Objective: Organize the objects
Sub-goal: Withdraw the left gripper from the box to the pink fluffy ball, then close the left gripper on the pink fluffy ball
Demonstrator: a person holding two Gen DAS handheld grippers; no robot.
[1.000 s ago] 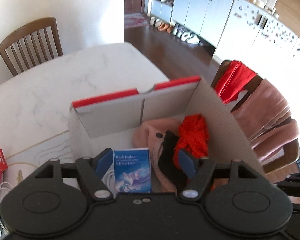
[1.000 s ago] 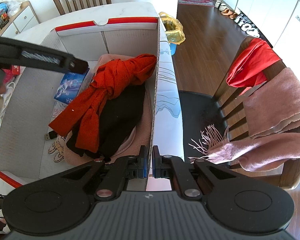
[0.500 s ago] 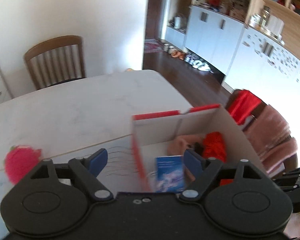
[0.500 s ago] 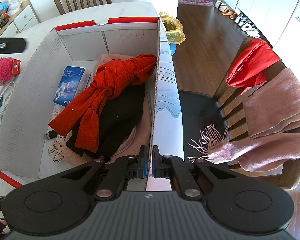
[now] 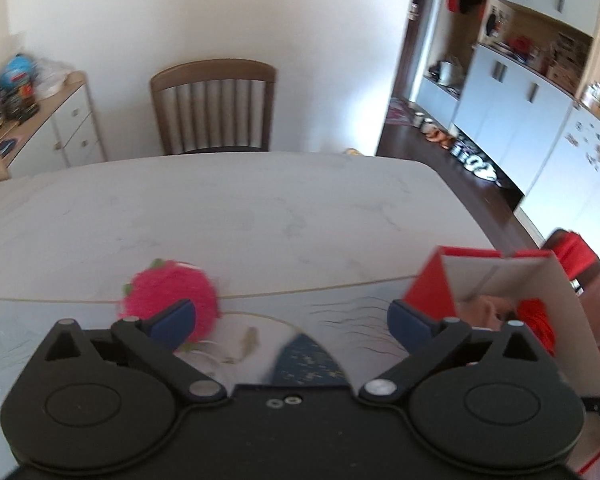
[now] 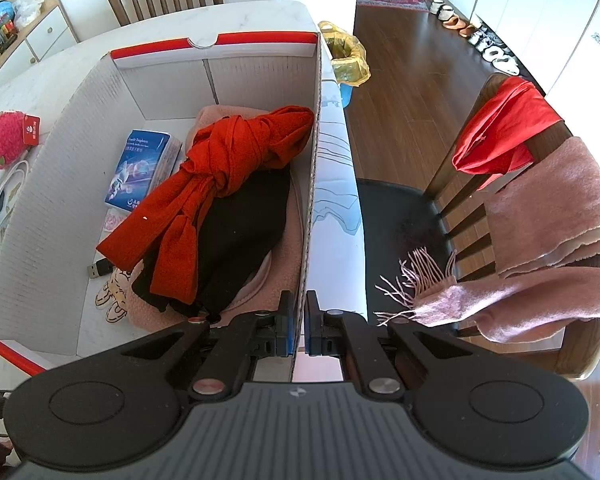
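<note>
Judging by its fuzzy, rounded look, the pink plush strawberry (image 5: 168,300) should be light, soft and squashy, so a grip across its middle ought to sink in and hold without slipping; the small red tag (image 6: 31,130) on it would be a poor place to pinch. It lies on the pale marble-patterned desk (image 5: 260,208), at about ten o'clock from the left tool (image 5: 292,318) in the left wrist view, just beyond the left-hand pad. That tool has just been opening and now stands at its widest, with nothing between its blue pads. The right tool (image 6: 298,322) is closed tight on the near end of the right-hand wall of the cardboard box (image 6: 314,184), a thin, stiff corrugated sheet that it seems to be steadying. Inside the box, a knotted red scarf (image 6: 228,184) of soft woven cloth sprawls over a black garment (image 6: 244,236) and something pink and fleecy, while a glossy blue carton (image 6: 144,168), rigid and flat-sided, sits at about eleven o'clock from them, leaning on the pink fleece. A white cable (image 6: 8,188) coils on the desk outside the box, near the strawberry.
</note>
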